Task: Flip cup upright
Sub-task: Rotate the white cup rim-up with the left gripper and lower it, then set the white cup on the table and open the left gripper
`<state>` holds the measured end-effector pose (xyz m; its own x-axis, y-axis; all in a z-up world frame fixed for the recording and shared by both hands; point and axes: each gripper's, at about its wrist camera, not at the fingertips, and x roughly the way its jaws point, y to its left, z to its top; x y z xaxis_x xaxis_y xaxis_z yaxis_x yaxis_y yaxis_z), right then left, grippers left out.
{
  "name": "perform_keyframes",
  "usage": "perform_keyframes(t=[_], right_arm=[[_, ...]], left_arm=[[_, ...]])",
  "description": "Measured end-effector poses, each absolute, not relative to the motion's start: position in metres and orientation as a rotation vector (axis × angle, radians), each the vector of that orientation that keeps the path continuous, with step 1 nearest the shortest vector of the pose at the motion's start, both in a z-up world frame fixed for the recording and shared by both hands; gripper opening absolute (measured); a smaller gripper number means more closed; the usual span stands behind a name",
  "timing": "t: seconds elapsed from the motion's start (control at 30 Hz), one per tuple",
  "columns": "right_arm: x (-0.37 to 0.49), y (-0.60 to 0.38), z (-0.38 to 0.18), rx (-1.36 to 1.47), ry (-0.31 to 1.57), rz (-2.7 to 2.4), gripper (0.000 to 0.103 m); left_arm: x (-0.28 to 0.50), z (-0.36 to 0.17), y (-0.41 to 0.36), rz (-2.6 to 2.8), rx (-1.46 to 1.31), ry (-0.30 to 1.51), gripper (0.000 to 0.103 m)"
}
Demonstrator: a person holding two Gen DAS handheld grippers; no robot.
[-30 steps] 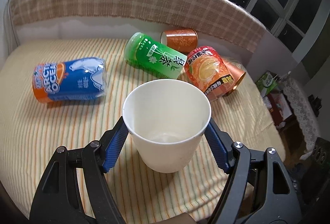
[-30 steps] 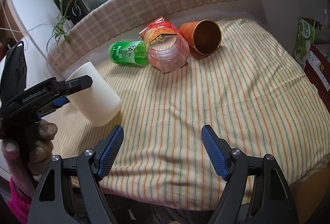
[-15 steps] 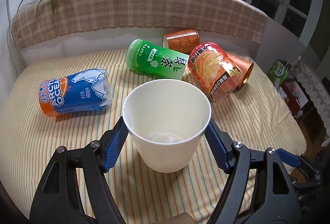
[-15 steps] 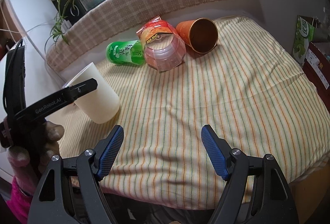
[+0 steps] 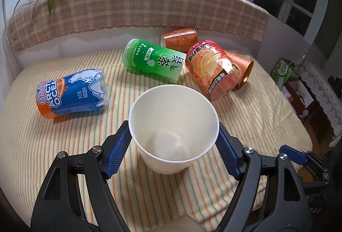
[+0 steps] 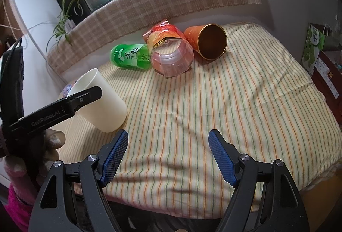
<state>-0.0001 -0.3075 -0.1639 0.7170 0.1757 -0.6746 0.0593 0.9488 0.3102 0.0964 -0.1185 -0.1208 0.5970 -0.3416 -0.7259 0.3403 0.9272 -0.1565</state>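
A white paper cup [image 5: 173, 131] stands nearly upright, mouth up, on the striped cloth; its base touches the cloth in the right wrist view [image 6: 100, 103]. My left gripper [image 5: 173, 146] is shut on the cup, its blue pads [image 5: 118, 149] pressing both sides just under the rim. My right gripper [image 6: 168, 156] is open and empty above the cloth near the front edge, right of the cup. An orange metal cup [image 6: 208, 41] lies on its side at the back, mouth toward the right camera.
A blue-orange bottle wrap [image 5: 71, 93], a green tea bottle [image 5: 152, 61], an orange-fruit bottle [image 5: 211, 71] and a small orange cup [image 5: 178, 39] lie on their sides behind the cup. A plaid backrest [image 5: 139, 11] closes the back. The cloth drops off at front and right.
The left gripper has tilted the white cup more upright and lowered it onto the cloth. The right gripper has barely moved and stays open.
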Motion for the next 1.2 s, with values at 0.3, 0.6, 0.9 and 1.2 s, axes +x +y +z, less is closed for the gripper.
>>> perform_keyframes(t=[0.3, 0.6, 0.9, 1.2], right_arm=[[-0.001, -0.302, -0.157, 0.282, 0.745, 0.063, 0.078], [-0.006, -0.287, -0.14, 0.194, 0.675, 0.039, 0.078], [-0.015, -0.272, -0.118, 0.105, 0.551, -0.01, 0.08], [-0.028, -0.263, -0.093, 0.069, 0.392, -0.071, 0.083]], left_arm=[[0.087, -0.116, -0.111, -0.407, 0.002, 0.832, 0.09], [0.053, -0.101, -0.089, -0.39, 0.026, 0.739, 0.091], [0.006, -0.06, -0.049, -0.27, -0.038, 0.473, 0.101], [-0.011, -0.039, -0.027, -0.181, -0.039, 0.341, 0.102]])
